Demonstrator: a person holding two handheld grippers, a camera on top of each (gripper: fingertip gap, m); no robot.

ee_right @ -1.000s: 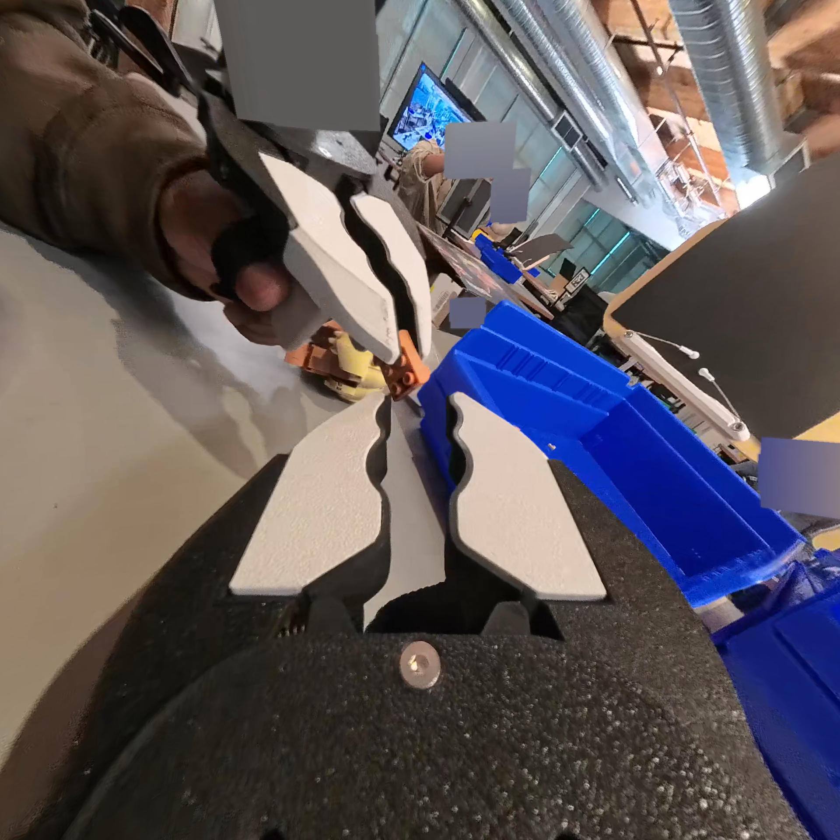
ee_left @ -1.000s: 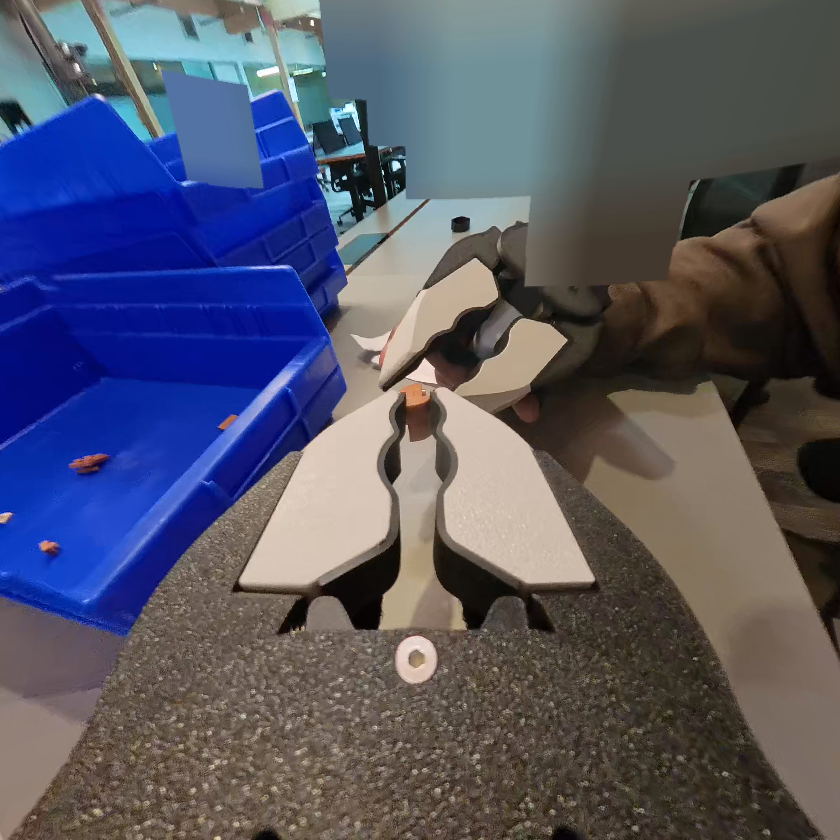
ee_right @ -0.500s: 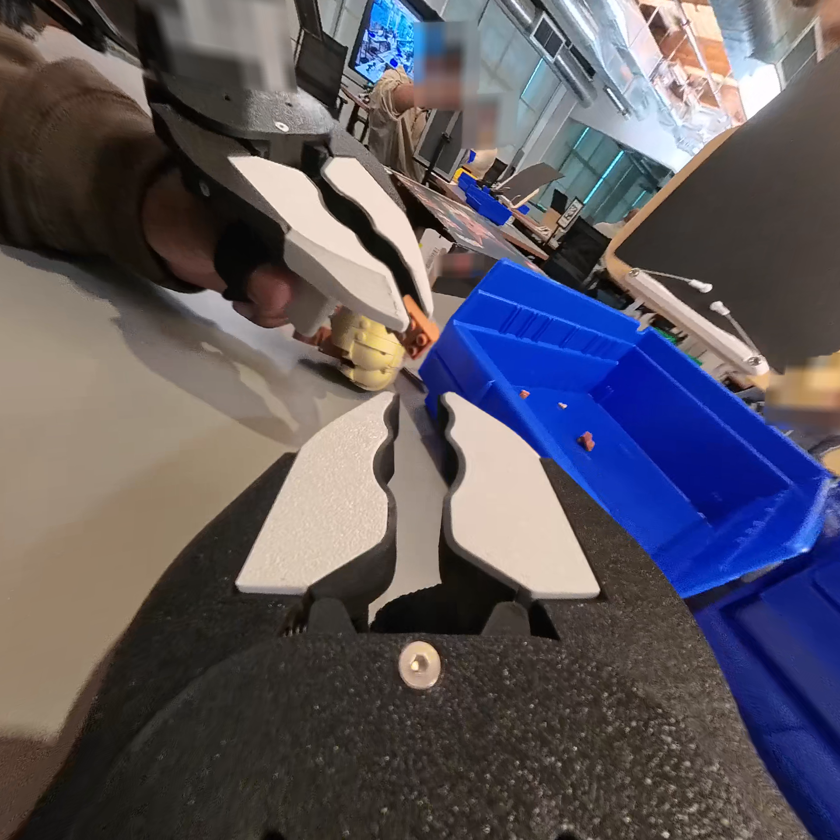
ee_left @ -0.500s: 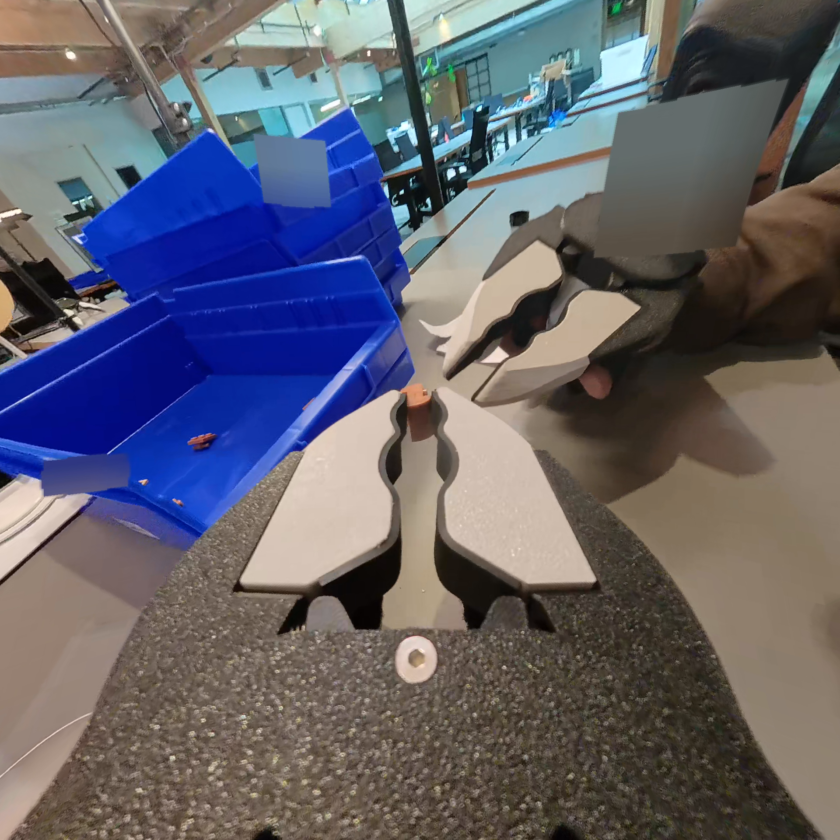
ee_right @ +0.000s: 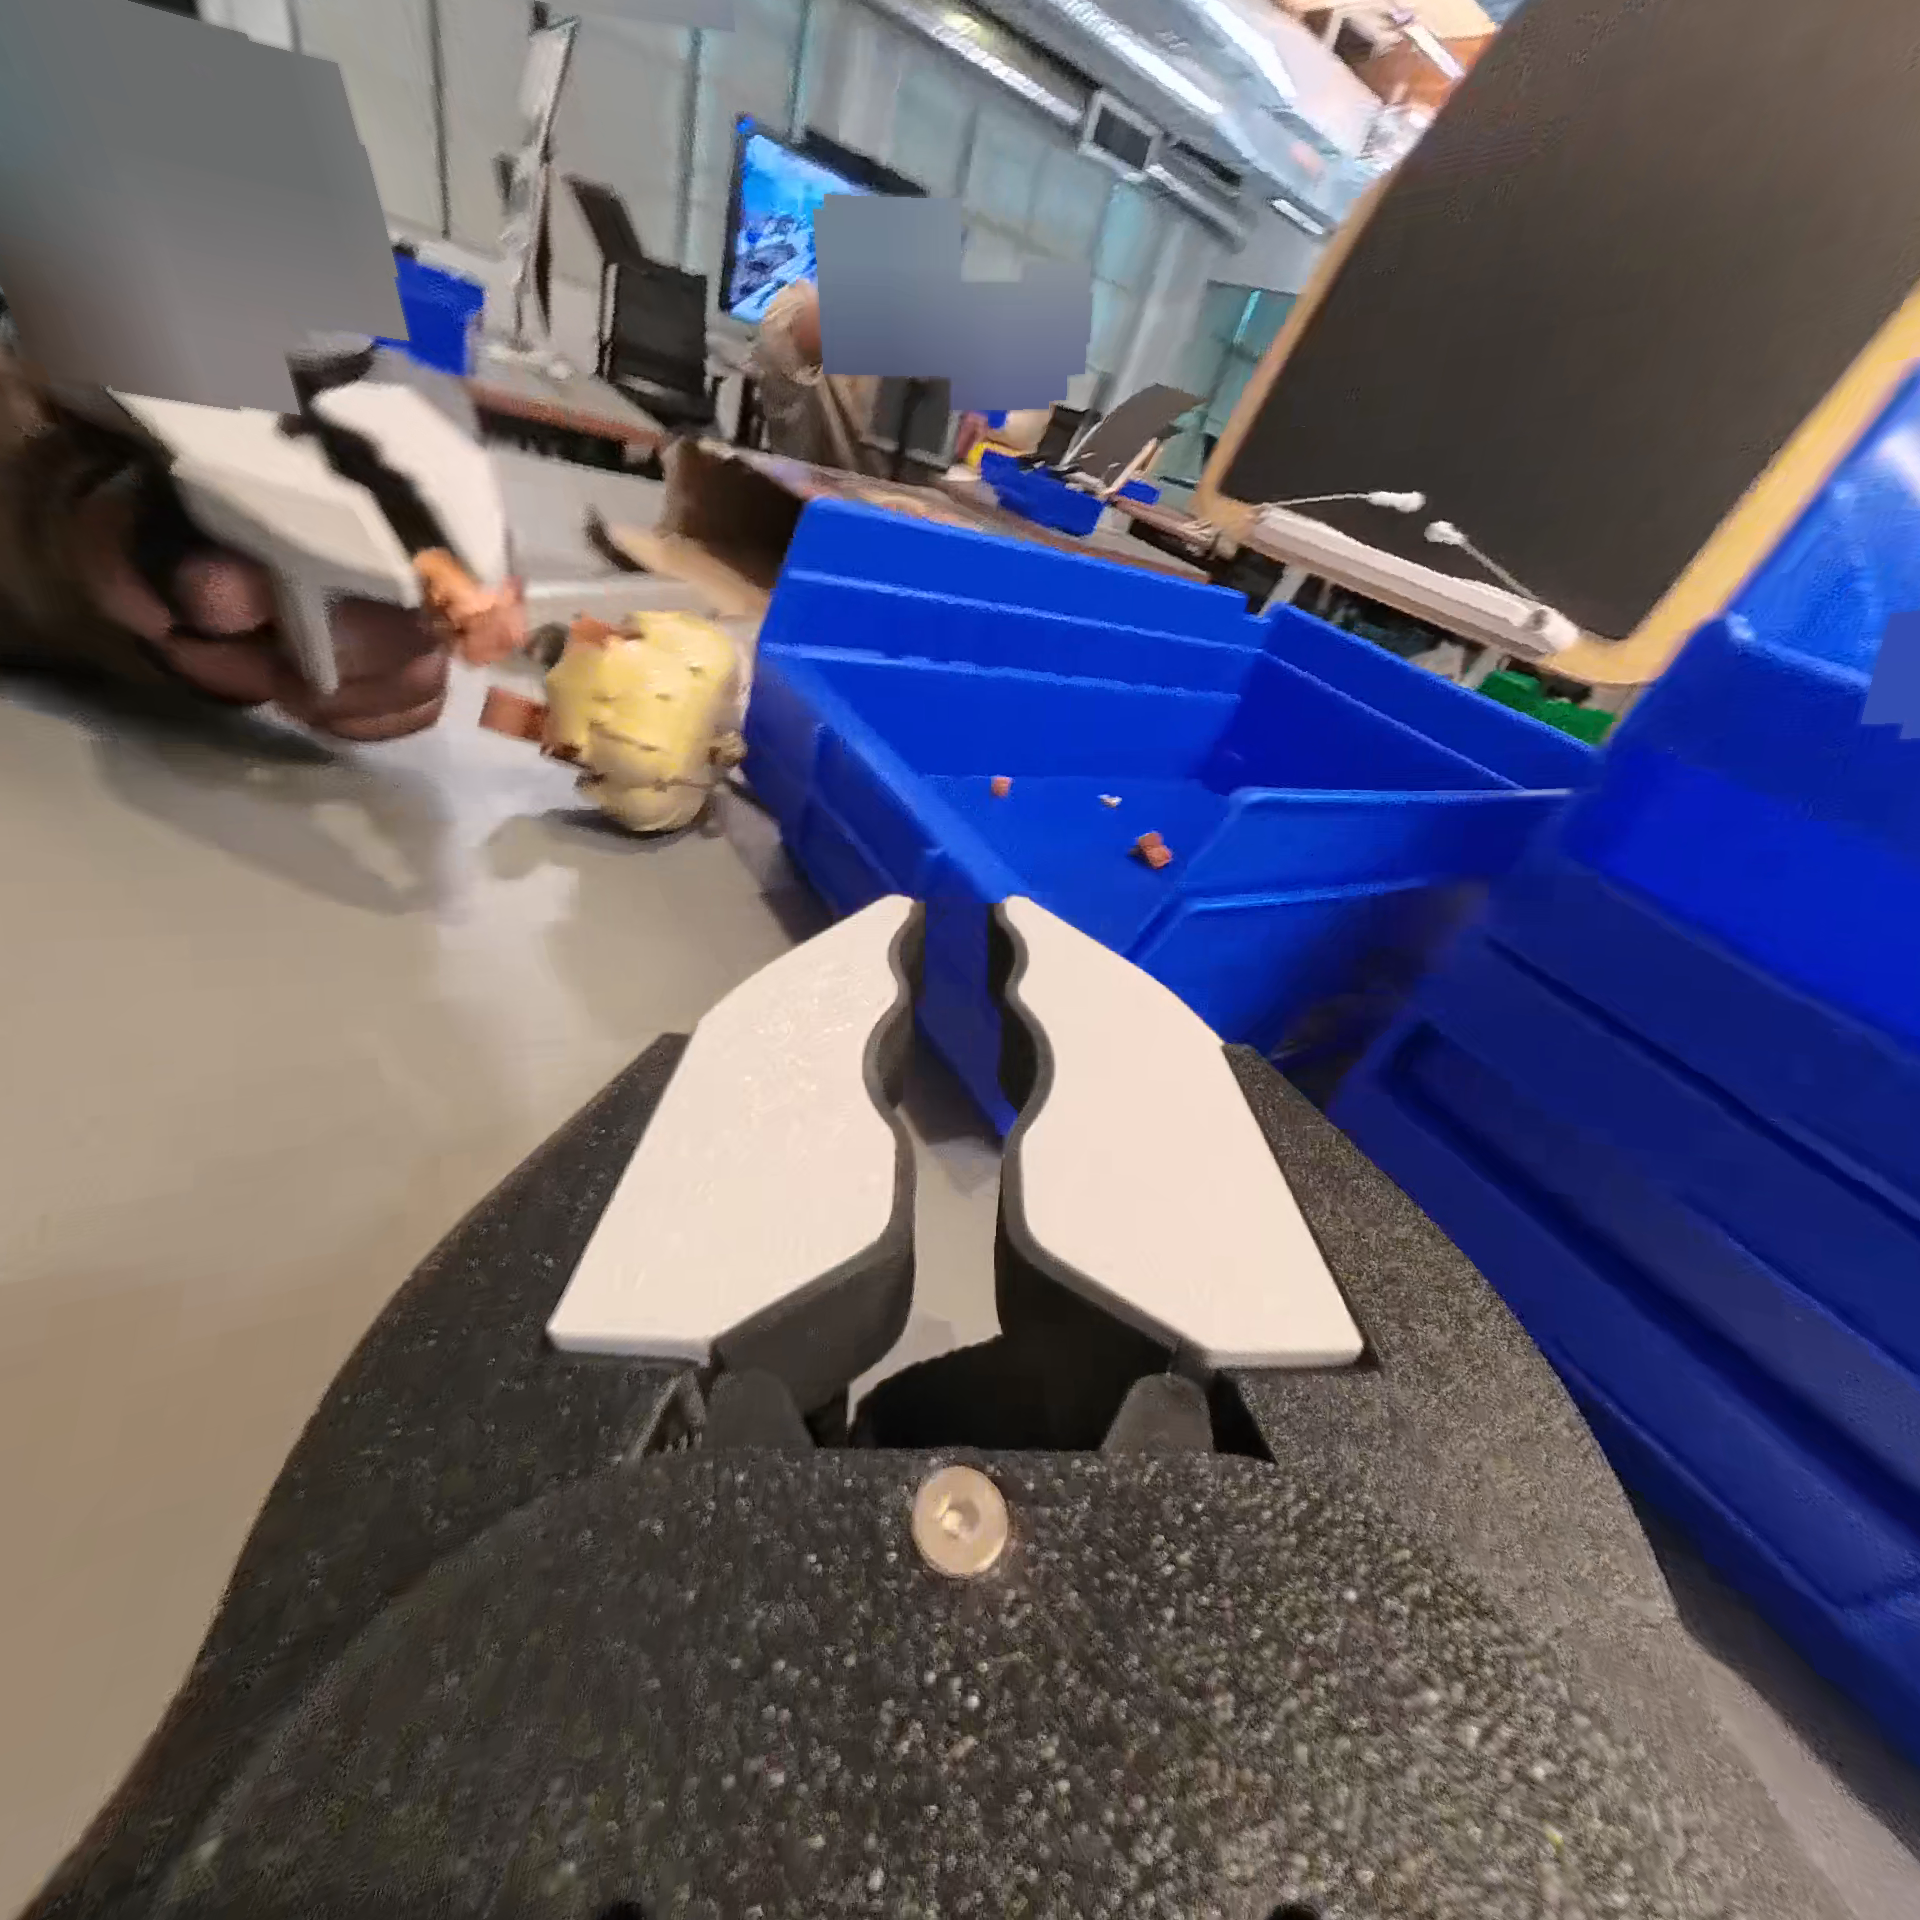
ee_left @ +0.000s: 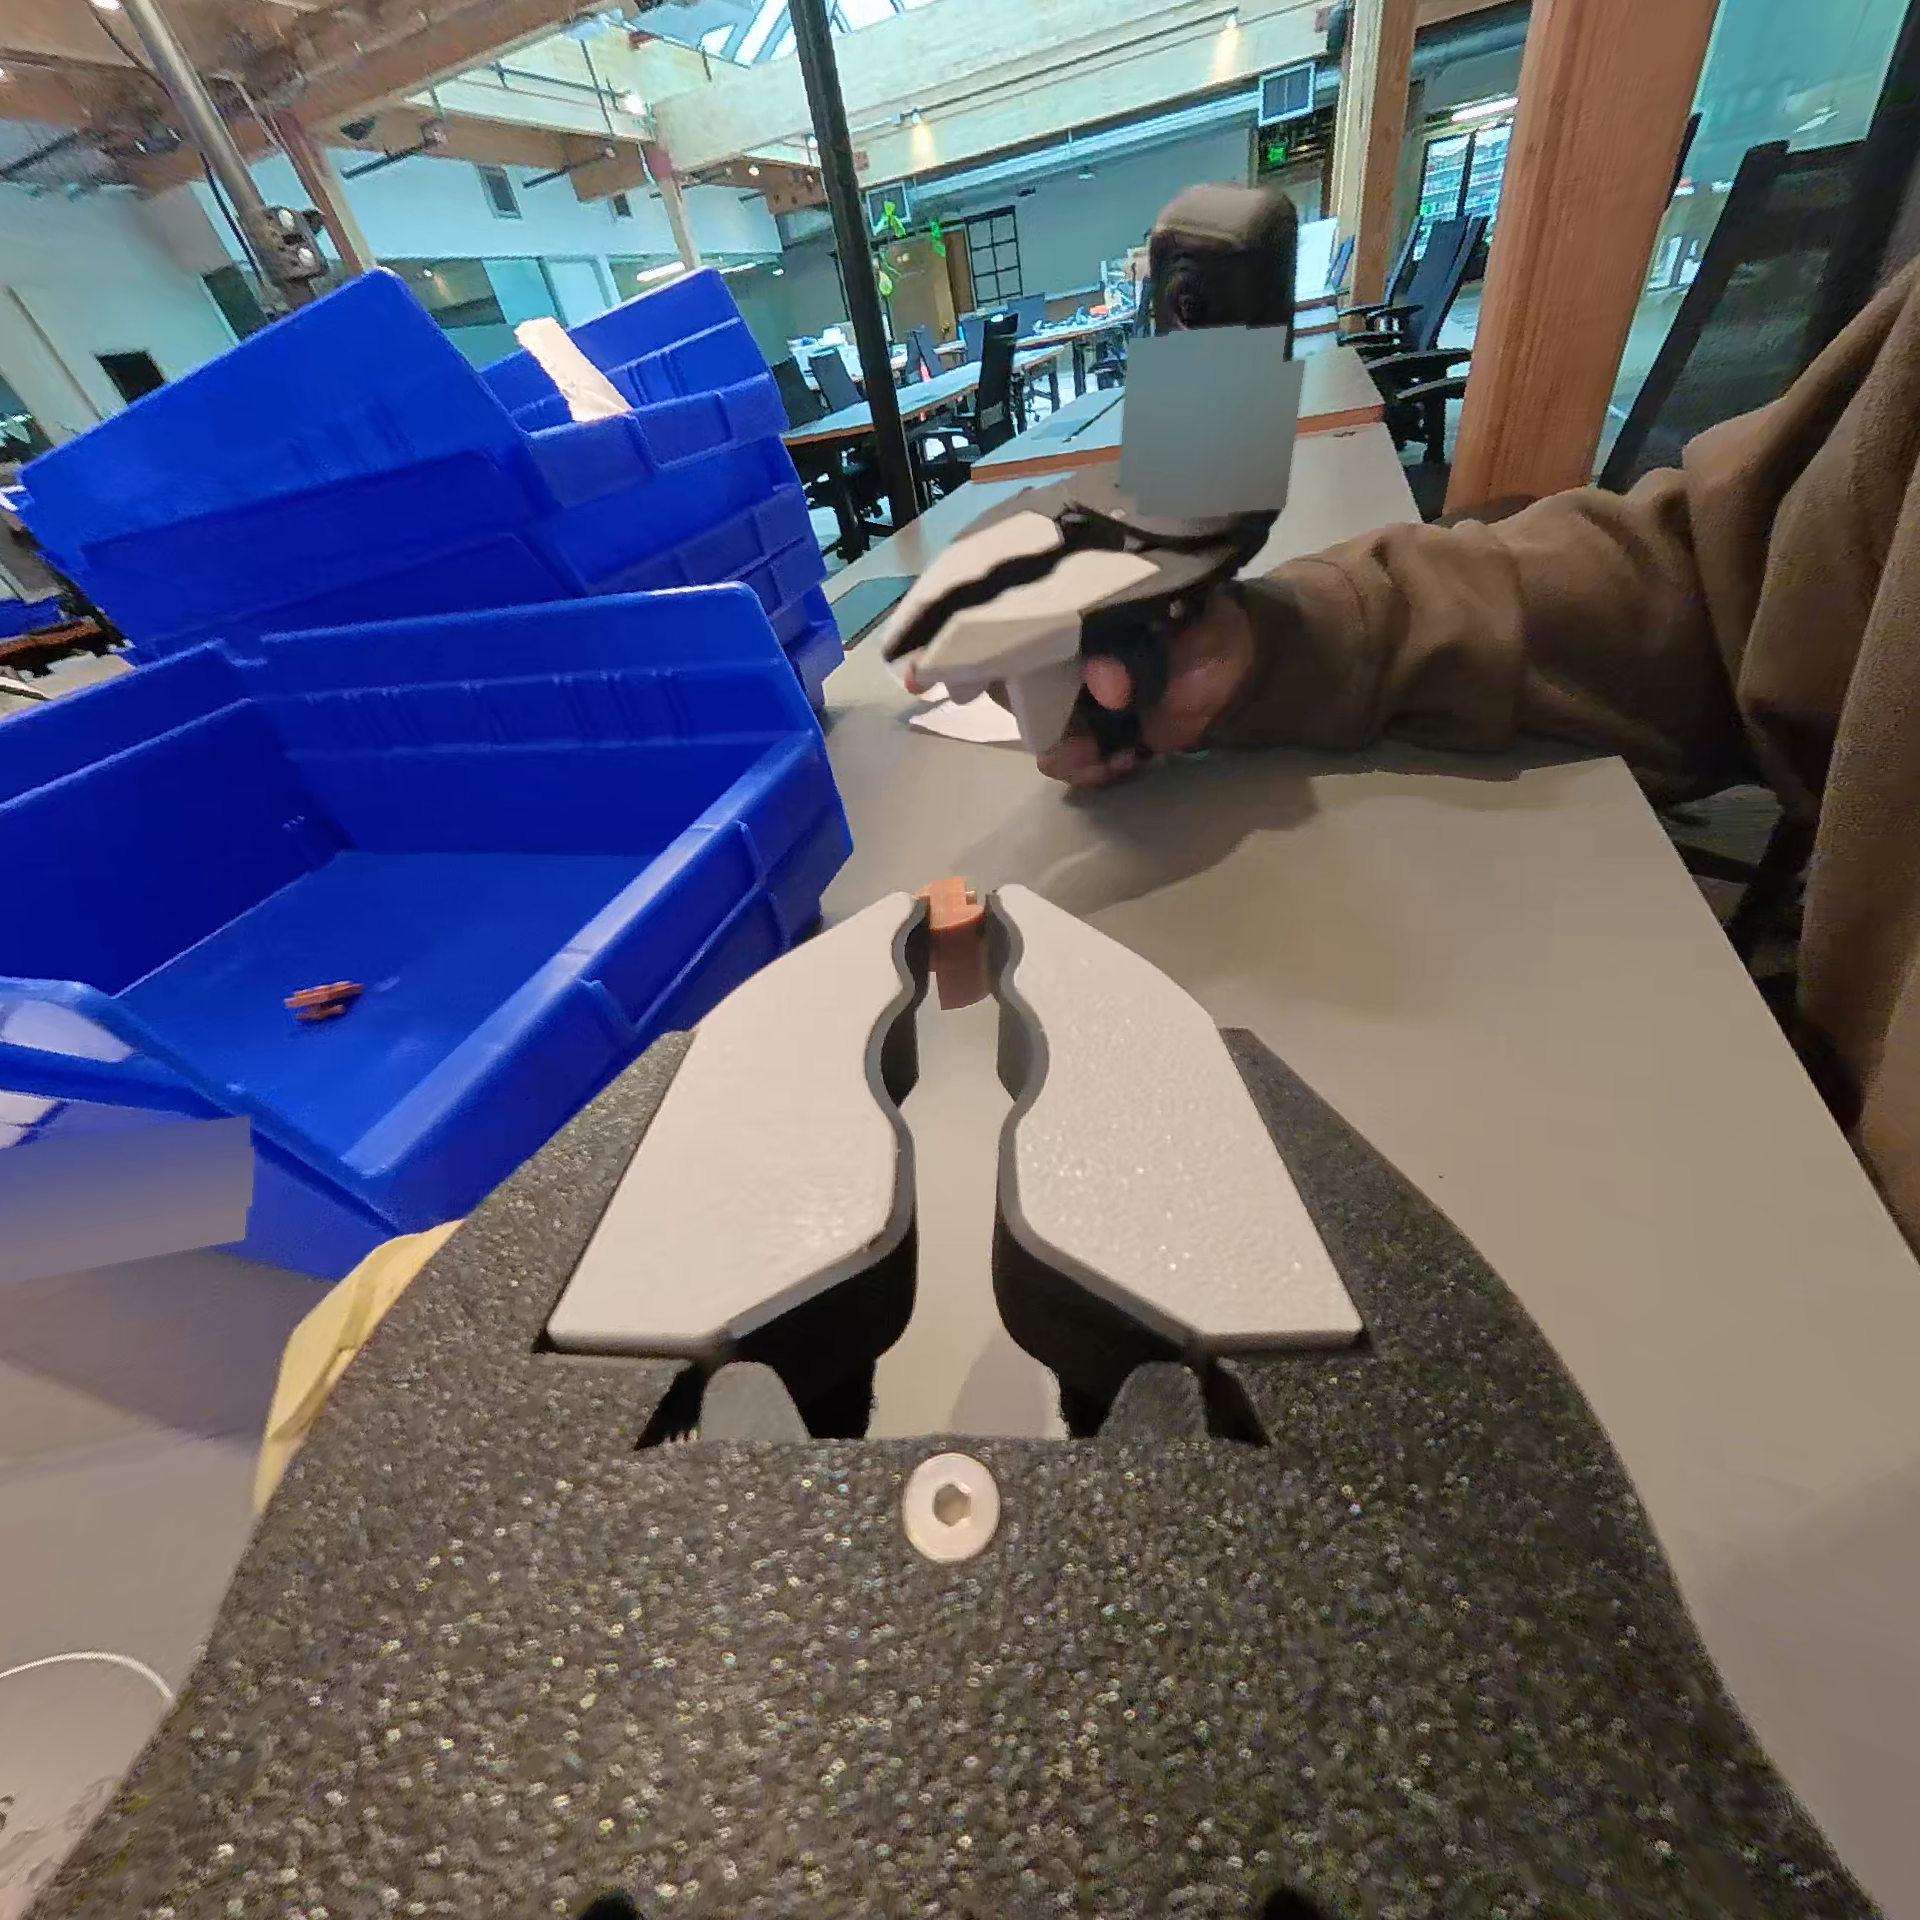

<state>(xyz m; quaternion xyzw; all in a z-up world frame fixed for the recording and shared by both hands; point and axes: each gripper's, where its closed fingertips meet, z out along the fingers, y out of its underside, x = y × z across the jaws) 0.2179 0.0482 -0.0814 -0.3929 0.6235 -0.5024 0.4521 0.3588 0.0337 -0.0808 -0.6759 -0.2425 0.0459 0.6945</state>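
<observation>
— What do the left tongs (ee_left: 953,906) hold?
— They are clamped on a small orange-brown piece (ee_left: 951,935), its long side along the fingers. The blue bin (ee_left: 540,966) is just left.
— And the right tongs (ee_right: 958,912)?
— Nearly together, holding nothing, near the bin's corner.

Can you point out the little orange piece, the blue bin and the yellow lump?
Orange piece (ee_left: 951,925), left wrist view, its top end.
Blue bin (ee_left: 582,1023), left wrist view, front rim.
Yellow lump (ee_right: 649,717), right wrist view, its middle.

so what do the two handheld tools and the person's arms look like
Both tools, left and right, have pale grey fingers with wavy dark-edged inner rims, set in a black speckled foam-like body with a silver bolt. The person wears a brown sleeve and a black fingerless glove.
</observation>
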